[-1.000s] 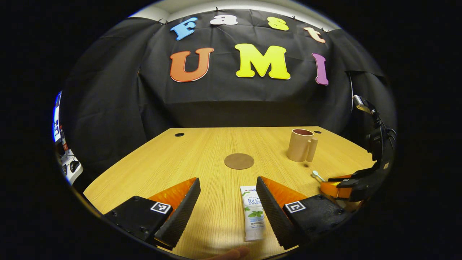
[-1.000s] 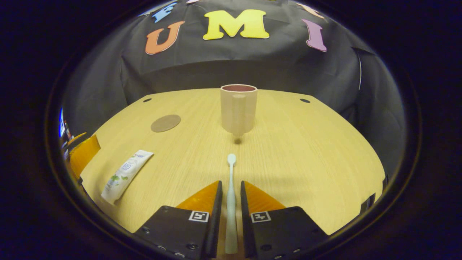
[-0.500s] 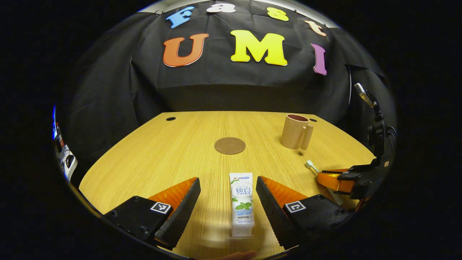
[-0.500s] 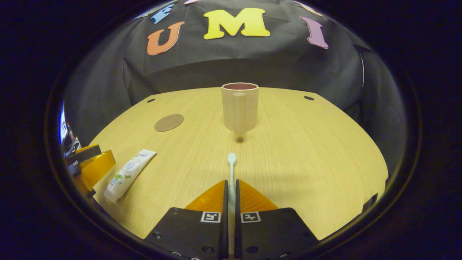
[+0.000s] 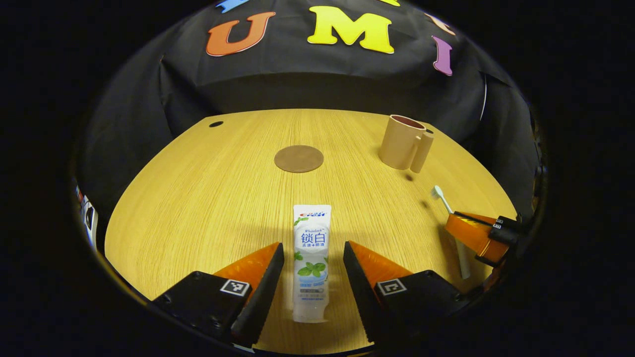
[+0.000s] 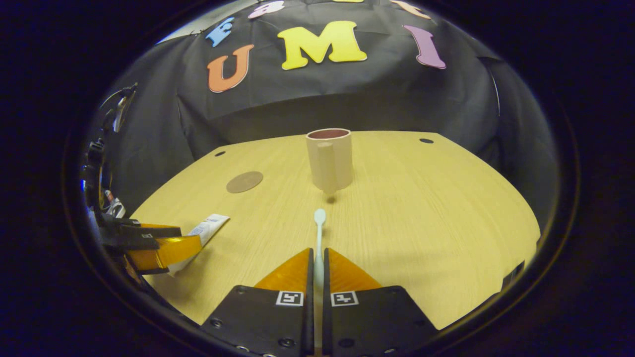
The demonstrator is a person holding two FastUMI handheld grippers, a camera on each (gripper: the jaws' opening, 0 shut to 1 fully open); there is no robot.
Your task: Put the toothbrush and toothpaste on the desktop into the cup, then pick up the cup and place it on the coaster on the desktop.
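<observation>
I hold a two-finger gripper in each hand over a light wooden desktop [image 5: 208,198]. In the left gripper view, my left gripper [image 5: 312,270] sits low over the wood with its fingers spread apart, one on each side of the toothpaste [image 5: 310,263]. The tube lies flat, lengthwise between the fingers, and I see a gap on both sides, so neither finger touches it. Farther back, a flat round brown coaster [image 5: 298,158] lies near the middle of the desktop. To its right stands an upright tan cup [image 5: 400,148], its handle turned toward the right.

In the right gripper view, my right gripper [image 6: 318,263] has its fingers pressed together on the handle of a pale toothbrush [image 6: 319,233]. The brush head points straight ahead toward the cup [image 6: 330,158], which stands well apart from it, handle facing me. Whether the brush is lifted off the wood I cannot tell. At far left, my left gripper straddles the toothpaste [image 6: 211,225], with the coaster [image 6: 244,182] beyond.
</observation>
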